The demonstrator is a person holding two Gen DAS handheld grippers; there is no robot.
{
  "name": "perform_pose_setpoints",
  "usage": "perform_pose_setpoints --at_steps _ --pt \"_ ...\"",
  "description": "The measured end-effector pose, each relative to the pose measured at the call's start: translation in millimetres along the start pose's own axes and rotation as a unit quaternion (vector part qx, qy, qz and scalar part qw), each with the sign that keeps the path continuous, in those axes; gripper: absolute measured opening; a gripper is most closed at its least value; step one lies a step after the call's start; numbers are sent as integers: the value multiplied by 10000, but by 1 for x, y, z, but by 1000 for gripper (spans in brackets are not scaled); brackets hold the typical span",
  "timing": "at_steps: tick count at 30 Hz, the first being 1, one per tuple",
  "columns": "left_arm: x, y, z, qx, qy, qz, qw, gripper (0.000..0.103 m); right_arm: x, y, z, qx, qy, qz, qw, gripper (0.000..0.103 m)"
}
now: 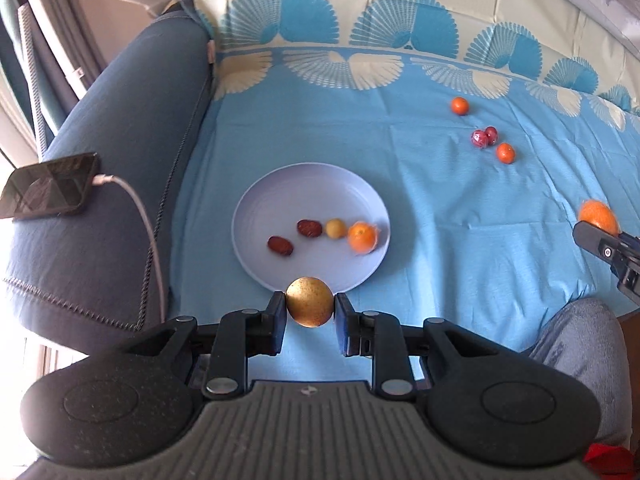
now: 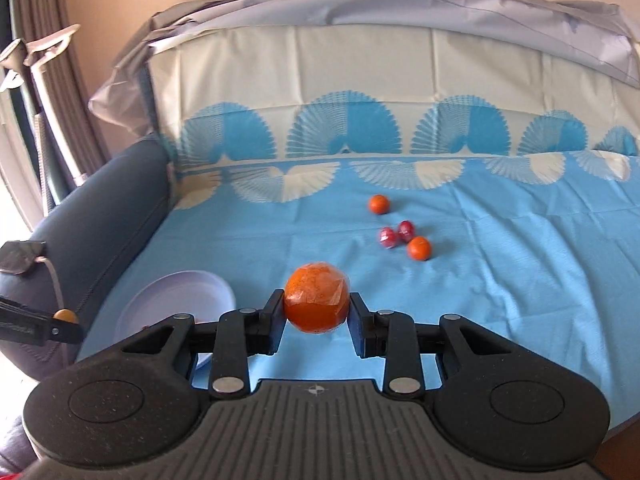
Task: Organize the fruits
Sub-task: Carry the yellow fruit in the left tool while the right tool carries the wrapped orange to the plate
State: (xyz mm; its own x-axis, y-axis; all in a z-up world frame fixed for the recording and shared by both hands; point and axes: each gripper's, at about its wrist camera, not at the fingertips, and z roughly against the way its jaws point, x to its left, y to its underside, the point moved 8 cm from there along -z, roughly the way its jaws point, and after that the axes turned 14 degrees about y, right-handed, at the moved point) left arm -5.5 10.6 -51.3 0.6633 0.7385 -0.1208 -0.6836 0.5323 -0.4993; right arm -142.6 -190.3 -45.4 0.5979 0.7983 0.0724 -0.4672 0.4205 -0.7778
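Observation:
My left gripper (image 1: 310, 307) is shut on a round golden-yellow fruit (image 1: 309, 301), held above the near rim of a pale lilac plate (image 1: 280, 184). On the plate lie two dark red dates (image 1: 309, 228), a small yellow fruit (image 1: 335, 228) and a wrapped orange (image 1: 362, 237). My right gripper (image 2: 316, 306) is shut on a plastic-wrapped orange (image 2: 317, 297) above the blue cloth; the left wrist view shows it at the right edge, as the wrapped orange (image 1: 599, 216). Two small oranges (image 2: 379, 204) (image 2: 419, 248) and two wrapped red fruits (image 2: 389, 237) lie farther back.
A blue patterned cloth (image 1: 440, 220) covers the surface. A dark blue sofa arm (image 1: 120, 160) at the left carries a phone (image 1: 52, 186) with a white charging cable (image 1: 148, 232). A person's knee in grey fabric (image 1: 584, 344) is at the lower right.

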Motion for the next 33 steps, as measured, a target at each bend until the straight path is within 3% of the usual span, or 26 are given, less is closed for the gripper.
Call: perform_pose_setpoints --at_steps 5,10,33 --pt "20 31 32 -185 1 242 9995 28 43 18 40 138 -405 291 9987 34" --pt "27 49 45 -303 85 368 9988 28 66 24 61 53 -455 658 9968 34" --pt "35 52 52 -466 167 497 9975 28 79 24 71 3 -257 954 9951 34"
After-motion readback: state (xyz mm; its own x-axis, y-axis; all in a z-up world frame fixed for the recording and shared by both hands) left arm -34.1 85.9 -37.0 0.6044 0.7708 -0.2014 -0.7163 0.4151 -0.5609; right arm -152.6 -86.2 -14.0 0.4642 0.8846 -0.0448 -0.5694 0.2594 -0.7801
